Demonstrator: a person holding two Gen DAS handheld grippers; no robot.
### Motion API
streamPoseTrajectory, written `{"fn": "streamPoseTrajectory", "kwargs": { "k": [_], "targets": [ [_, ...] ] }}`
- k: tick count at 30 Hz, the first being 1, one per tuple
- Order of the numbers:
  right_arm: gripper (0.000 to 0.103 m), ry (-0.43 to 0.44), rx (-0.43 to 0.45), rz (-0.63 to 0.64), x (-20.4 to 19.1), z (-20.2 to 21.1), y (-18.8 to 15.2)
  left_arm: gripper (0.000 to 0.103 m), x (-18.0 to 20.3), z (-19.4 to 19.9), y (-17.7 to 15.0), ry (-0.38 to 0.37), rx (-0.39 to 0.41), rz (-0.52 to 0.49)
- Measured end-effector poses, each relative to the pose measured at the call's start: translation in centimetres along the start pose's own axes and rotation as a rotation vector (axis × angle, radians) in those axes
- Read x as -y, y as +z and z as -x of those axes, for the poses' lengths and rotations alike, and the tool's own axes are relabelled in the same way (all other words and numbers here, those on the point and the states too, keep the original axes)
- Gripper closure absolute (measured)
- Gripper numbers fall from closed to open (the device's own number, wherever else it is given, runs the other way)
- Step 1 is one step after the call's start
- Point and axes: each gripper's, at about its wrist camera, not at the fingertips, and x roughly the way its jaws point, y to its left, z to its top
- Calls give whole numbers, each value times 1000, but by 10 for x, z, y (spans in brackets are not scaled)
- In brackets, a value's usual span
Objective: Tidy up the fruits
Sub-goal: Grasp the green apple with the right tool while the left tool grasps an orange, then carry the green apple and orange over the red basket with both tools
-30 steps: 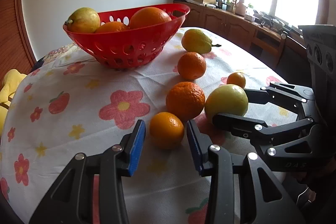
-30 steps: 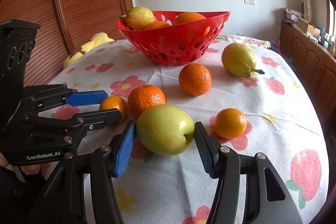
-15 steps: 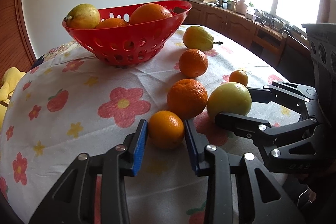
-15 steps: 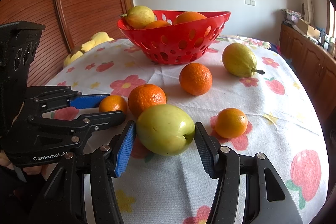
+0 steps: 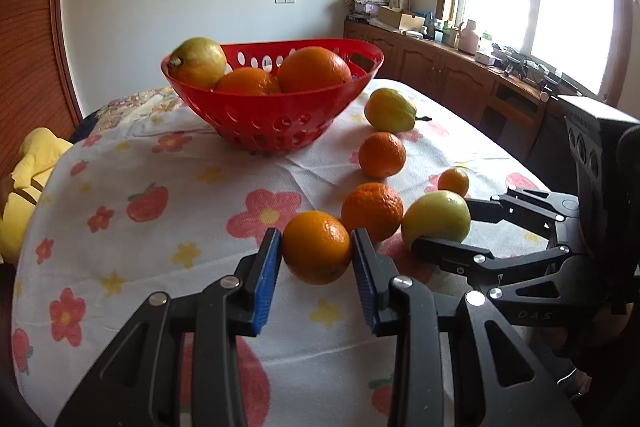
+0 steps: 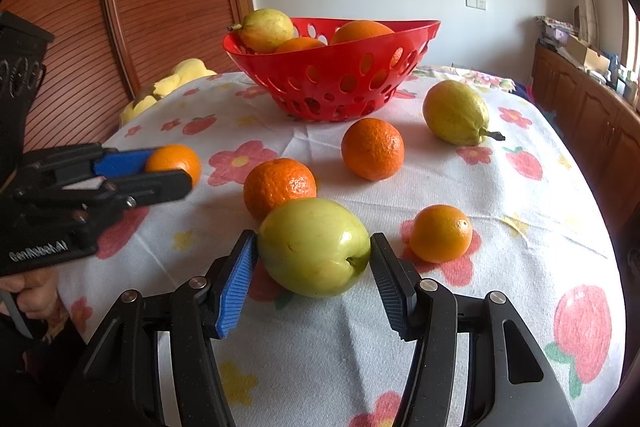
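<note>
My left gripper (image 5: 316, 255) is shut on a small orange (image 5: 316, 247) and holds it just above the flowered tablecloth (image 5: 160, 227). In the right wrist view that same gripper (image 6: 168, 171) sits at the left with the orange (image 6: 176, 161) at its tips. Both pads of my right gripper (image 6: 314, 259) touch the green apple (image 6: 314, 253), which rests on the cloth; it is shut on the apple. The red basket (image 5: 272, 119) stands behind, holding a yellow-green fruit and two oranges.
Loose on the cloth lie a large mandarin (image 6: 280, 187), another orange (image 6: 372, 149), a small orange (image 6: 440, 233) and a yellow-green fruit (image 6: 456, 113). A yellow cushion (image 5: 28, 167) sits off the table's left edge. Wooden cabinets (image 5: 460, 79) line the window wall.
The left jaws closed on the small orange and lifted it a little off the cloth. The right gripper and the apple stayed as they were.
</note>
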Motion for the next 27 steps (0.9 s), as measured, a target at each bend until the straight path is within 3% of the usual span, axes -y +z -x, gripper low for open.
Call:
{"fn": "streamPoseTrajectory", "kwargs": {
  "k": [17,27],
  "targets": [
    [47,-10,-16,33,-7,0,0,69,-5,12,12,31,35,-15],
    [47,-24,63,27,4,24,24,69,-19,15,33,44,68,-22]
  ]
}}
